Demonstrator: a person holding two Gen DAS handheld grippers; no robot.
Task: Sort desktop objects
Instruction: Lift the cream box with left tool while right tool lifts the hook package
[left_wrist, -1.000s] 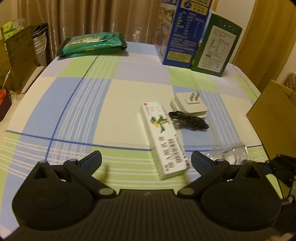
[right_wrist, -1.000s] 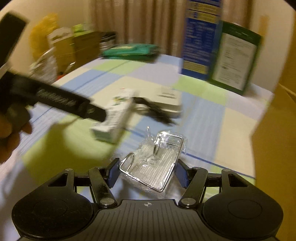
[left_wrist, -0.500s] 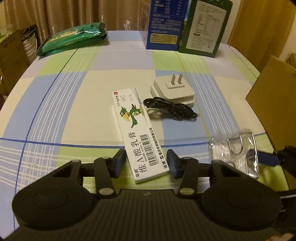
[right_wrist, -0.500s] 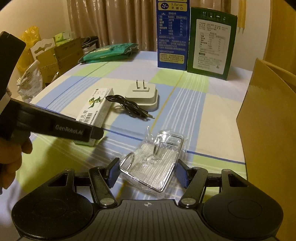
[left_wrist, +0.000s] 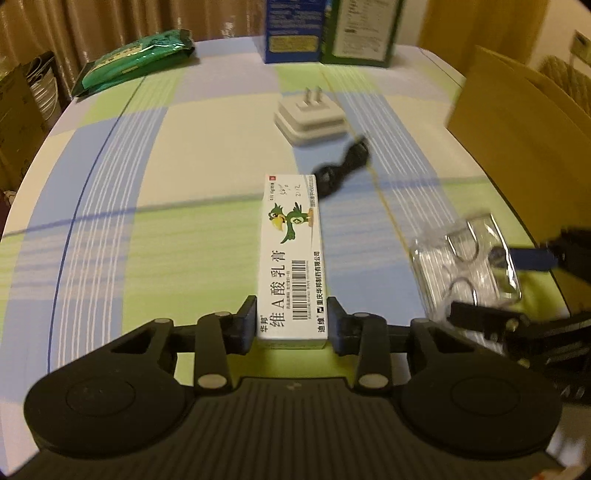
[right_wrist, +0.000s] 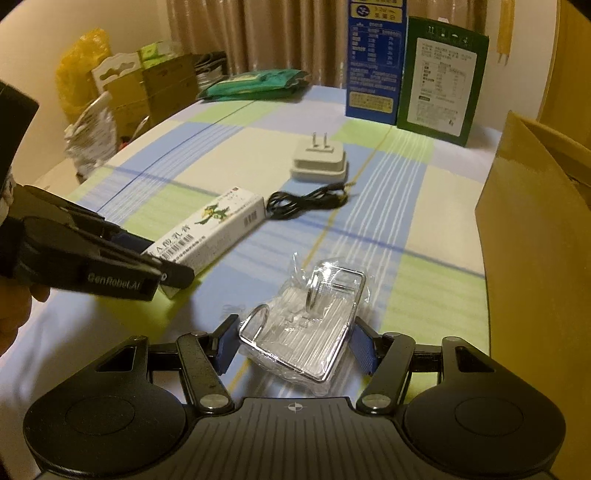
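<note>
The left gripper (left_wrist: 291, 325) had just been closing its fingers (left_wrist: 245, 323), and they were clamped on the near end of the white box (left_wrist: 291, 258) with a green bird on it. The right gripper (right_wrist: 293, 345) had its fingers (right_wrist: 225, 345) pressed on both sides of a clear packet of metal hooks (right_wrist: 310, 332). Both things were over the checked desk (right_wrist: 436, 295). Past the far end of the white box lay a black cable (right_wrist: 306, 203), and past that a white plug (right_wrist: 319, 162). A brown cardboard box (right_wrist: 535, 251) stood to the right of the white box. A blue carton (right_wrist: 373, 62) and a green carton (right_wrist: 439, 81) stood far behind the white box.
</note>
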